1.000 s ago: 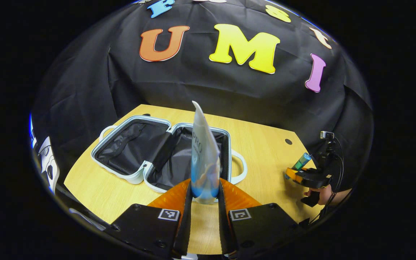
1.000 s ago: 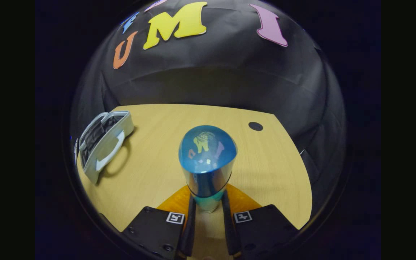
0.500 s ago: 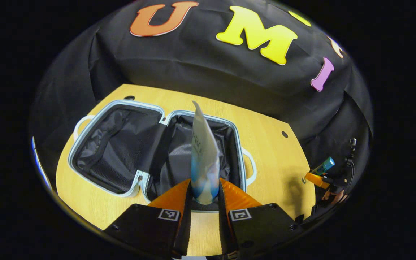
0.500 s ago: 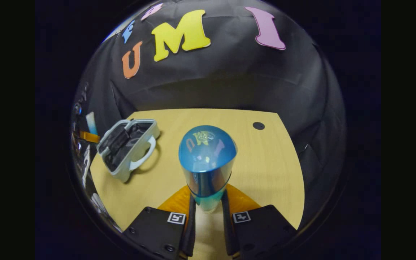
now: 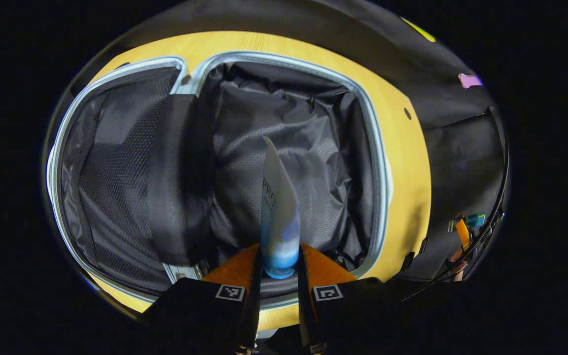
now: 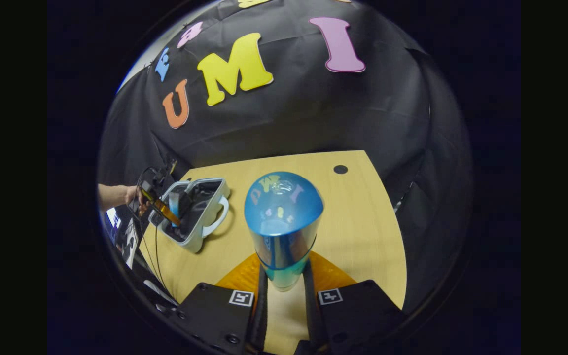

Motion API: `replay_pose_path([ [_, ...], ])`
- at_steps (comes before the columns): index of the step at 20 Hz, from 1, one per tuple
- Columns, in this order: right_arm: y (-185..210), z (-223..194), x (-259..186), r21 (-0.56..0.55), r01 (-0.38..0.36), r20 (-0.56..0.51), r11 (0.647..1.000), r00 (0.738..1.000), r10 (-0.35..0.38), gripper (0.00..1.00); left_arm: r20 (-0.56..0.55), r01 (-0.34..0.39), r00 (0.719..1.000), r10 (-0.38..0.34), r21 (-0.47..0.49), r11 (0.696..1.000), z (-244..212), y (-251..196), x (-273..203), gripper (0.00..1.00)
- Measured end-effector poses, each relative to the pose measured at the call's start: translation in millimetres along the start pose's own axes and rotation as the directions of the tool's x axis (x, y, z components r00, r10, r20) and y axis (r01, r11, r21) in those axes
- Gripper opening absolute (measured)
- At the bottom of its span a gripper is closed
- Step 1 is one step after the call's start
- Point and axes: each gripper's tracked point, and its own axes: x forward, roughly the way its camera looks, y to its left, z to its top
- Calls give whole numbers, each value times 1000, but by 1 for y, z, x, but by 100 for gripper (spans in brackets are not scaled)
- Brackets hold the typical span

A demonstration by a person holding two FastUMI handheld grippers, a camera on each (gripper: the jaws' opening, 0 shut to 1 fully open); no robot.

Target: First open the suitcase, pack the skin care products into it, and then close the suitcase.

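The pale blue suitcase (image 5: 380, 162) lies open flat on the wooden table (image 5: 407, 158), both halves lined in black fabric. My left gripper (image 5: 279, 268) is shut on a white and blue skin care tube (image 5: 276, 207), held just above the lining of the right half. In the right gripper view the suitcase (image 6: 200, 214) is small at the left, with the left gripper (image 6: 165, 211) reaching into it. My right gripper (image 6: 284, 283) is shut on a shiny blue bottle (image 6: 284, 219), held above the table (image 6: 363, 222) away from the suitcase.
A hand (image 6: 116, 195) and cables (image 6: 148, 246) sit at the table's left edge in the right gripper view. A dark round hole (image 6: 340, 169) marks the far table corner. In the left gripper view the right gripper (image 5: 464, 227) shows far right.
My left gripper has moved forward and down over the open suitcase, carrying the tube into its right half. The right gripper has swung slightly, still holding the bottle over the table.
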Motion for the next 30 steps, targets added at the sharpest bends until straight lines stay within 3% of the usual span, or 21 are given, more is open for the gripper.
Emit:
replay_pose_path([
  [7, -7, -15, -21, 28, 30, -17, 999, 999, -29, 30, -172, -57, 984, 55, -4, 998, -7, 11, 27, 36],
  [8, -7, -14, -22, 32, 28, -18, 999, 999, -28, 30, -182, -60, 982, 58, -6, 998, -6, 11, 27, 43],
  [9, -8, -15, -23, 32, 28, -18, 999, 999, -28, 30, -187, -61, 981, 59, -6, 998, -6, 11, 27, 36],
  [11, -8, -17, -24, 32, 20, -30, 999, 999, -19, 30, -193, -69, 979, 65, -11, 998, -6, 9, 27, 48],
  [12, -7, -17, -24, 31, 17, -31, 999, 999, -16, 30, -191, -70, 979, 66, -14, 997, -6, 9, 27, 43],
  [14, -6, -14, -23, 9, 12, -29, 1000, 1000, -12, 28, -186, -75, 980, 70, -19, 997, -8, 10, 25, 45],
  [15, -4, -13, -23, 3, 8, -29, 1000, 1000, -8, 30, -178, -75, 982, 69, -26, 997, -8, 10, 24, 39],
  [16, -1, -12, -22, 1, 0, -33, 1000, 999, 0, 30, -165, -76, 984, 69, -38, 996, -8, 9, 22, 60],
  [17, 3, -10, -20, -4, -11, -33, 1000, 999, 11, 30, -151, -77, 986, 69, -47, 996, -9, 7, 19, 59],
  [18, 10, -8, -18, -17, -26, -34, 1000, 999, 26, 30, -132, -73, 989, 66, -50, 996, -10, 5, 15, 73],
  [19, 20, -4, -14, -34, -50, -35, 998, 998, 49, 30, -96, -69, 993, 64, -47, 996, -10, 1, 8, 75],
  [20, 30, 0, -10, -48, -71, -36, 996, 997, 70, 30, -71, -59, 996, 55, -50, 997, -12, -2, 3, 89],
  [21, 41, 4, -6, -62, -95, -39, 994, 995, 92, 30, -38, -56, 998, 54, -51, 997, -12, -5, -4, 82],
  [22, 55, 9, -2, -65, -125, -44, 990, 992, 122, 30, 2, -73, 997, 73, -46, 996, -12, -4, -11, 84],
  [23, 72, 17, 1, -62, -161, -49, 985, 986, 158, 30, 39, -115, 992, 116, -32, 993, -13, -1, -19, 89],
  [24, 91, 23, 5, -64, -199, -52, 978, 979, 196, 30, 88, -141, 986, 140, -2, 990, -16, -3, -31, 100],
  [25, 113, 32, 11, -78, -242, -59, 967, 969, 238, 29, 144, -147, 979, 142, 24, 989, -17, -10, -40, 80],
  [26, 142, 43, 20, -107, -294, -73, 950, 955, 287, 30, 268, -187, 949, 165, 58, 981, -20, -23, -62, 89],
  [27, 173, 51, 30, -125, -338, -96, 933, 940, 327, 30, 389, -259, 897, 208, 84, 962, -19, -30, -84, 98],
  [28, 197, 56, 37, -126, -368, -123, 921, 927, 354, 30, 474, -282, 856, 208, 89, 955, -23, -41, -101, 98],
  [30, 236, 60, 49, -121, -427, -167, 896, 899, 406, 30, 562, -268, 805, 192, 55, 962, -38, -52, -120, 98],
])
